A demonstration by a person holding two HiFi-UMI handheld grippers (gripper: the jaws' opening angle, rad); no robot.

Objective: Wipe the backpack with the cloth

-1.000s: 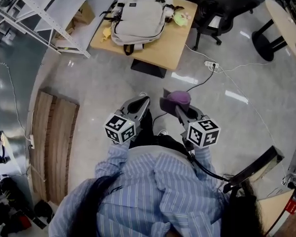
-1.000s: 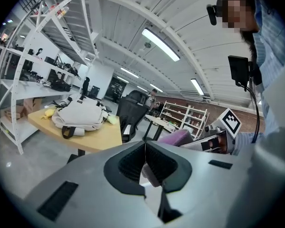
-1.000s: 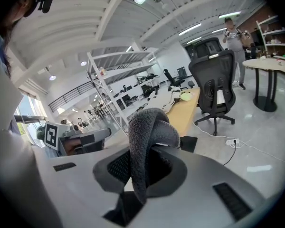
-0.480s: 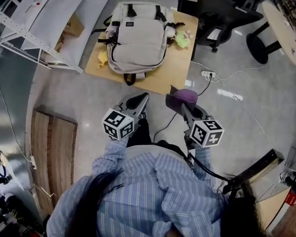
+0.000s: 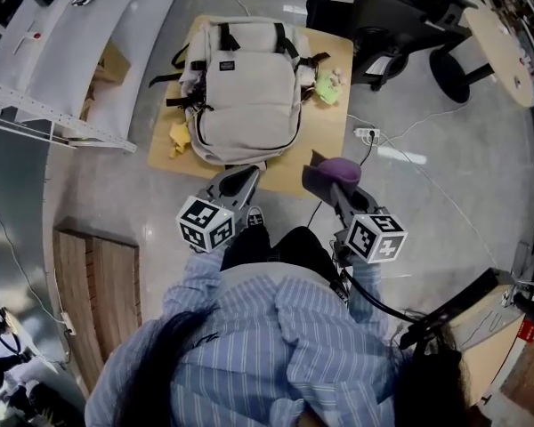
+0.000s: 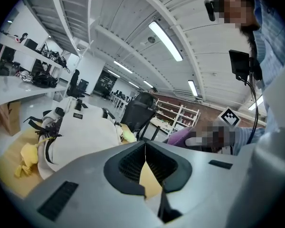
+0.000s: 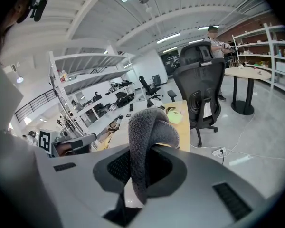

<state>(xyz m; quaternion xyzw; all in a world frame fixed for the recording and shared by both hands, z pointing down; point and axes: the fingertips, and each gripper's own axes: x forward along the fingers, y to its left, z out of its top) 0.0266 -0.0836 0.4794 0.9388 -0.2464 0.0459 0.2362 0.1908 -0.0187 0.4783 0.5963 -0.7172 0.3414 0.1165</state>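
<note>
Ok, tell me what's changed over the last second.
The person has stepped toward the table, bringing the left gripper and right gripper from over the floor to its near edge, by the backpack. Nothing taken or released: right stays shut on the cloth, left shut and empty. Backpack unmoved.

The left gripper [image 5: 247,174] is held out ahead of the body, jaws pressed together on nothing, while just beside it the right gripper [image 5: 329,190] is clamped on the cloth [image 5: 332,170].
</note>
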